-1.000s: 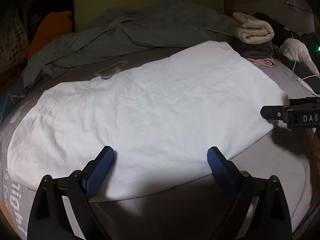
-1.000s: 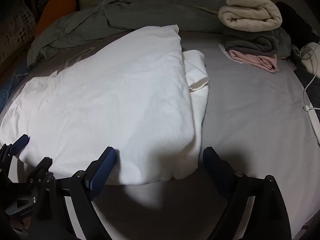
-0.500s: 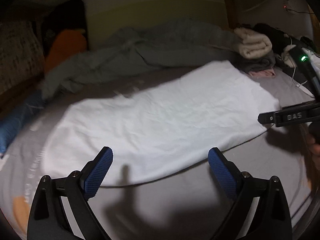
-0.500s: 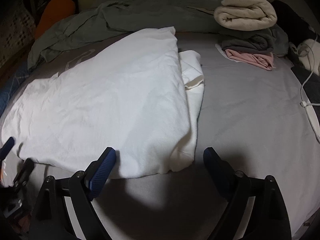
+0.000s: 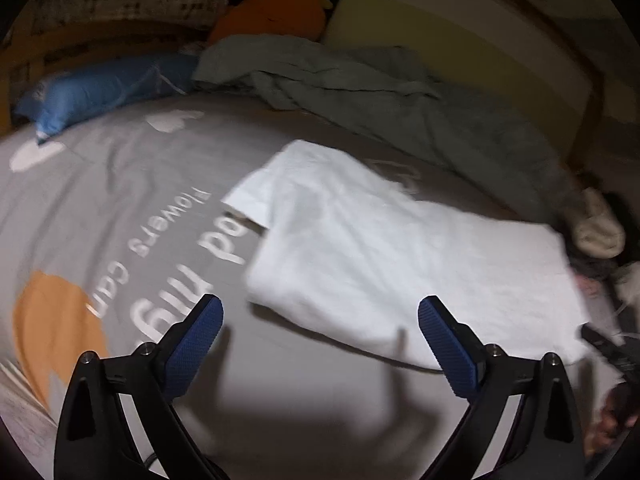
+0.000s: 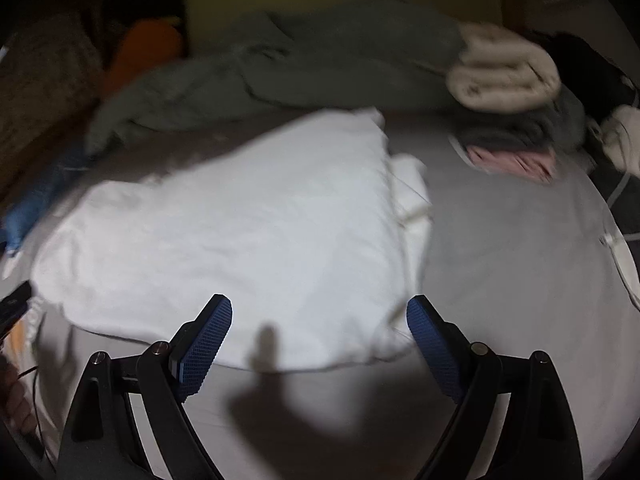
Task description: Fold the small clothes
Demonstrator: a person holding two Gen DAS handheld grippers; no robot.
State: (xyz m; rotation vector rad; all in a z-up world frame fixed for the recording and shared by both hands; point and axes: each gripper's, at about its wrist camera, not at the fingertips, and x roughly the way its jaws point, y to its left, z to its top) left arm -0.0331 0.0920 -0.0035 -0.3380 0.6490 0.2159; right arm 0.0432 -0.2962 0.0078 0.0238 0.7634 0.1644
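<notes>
A white garment [image 5: 400,256] lies folded lengthwise and flat on the grey bed sheet [image 5: 120,184]; a sleeve corner pokes out at its left end. My left gripper [image 5: 320,332] hovers open above the sheet just short of the garment's near edge, nothing between its blue pads. In the right wrist view the same white garment [image 6: 240,232] fills the middle, a folded sleeve showing along its right side. My right gripper [image 6: 320,332] stands open over the garment's near edge, holding nothing. A tip of the other gripper shows at each view's edge.
A rumpled grey-green blanket [image 5: 360,88] lies behind the garment. A rolled cream towel [image 6: 504,72] sits on folded grey and pink clothes [image 6: 516,156] at the back right. A blue pillow [image 5: 100,88], an orange cushion [image 5: 276,8] and a white cable [image 6: 620,256] lie around.
My left gripper swung left and rolled, so its view now shows the garment's left end and the printed sheet. My right gripper drew back a little and tilted. Both stayed open.
</notes>
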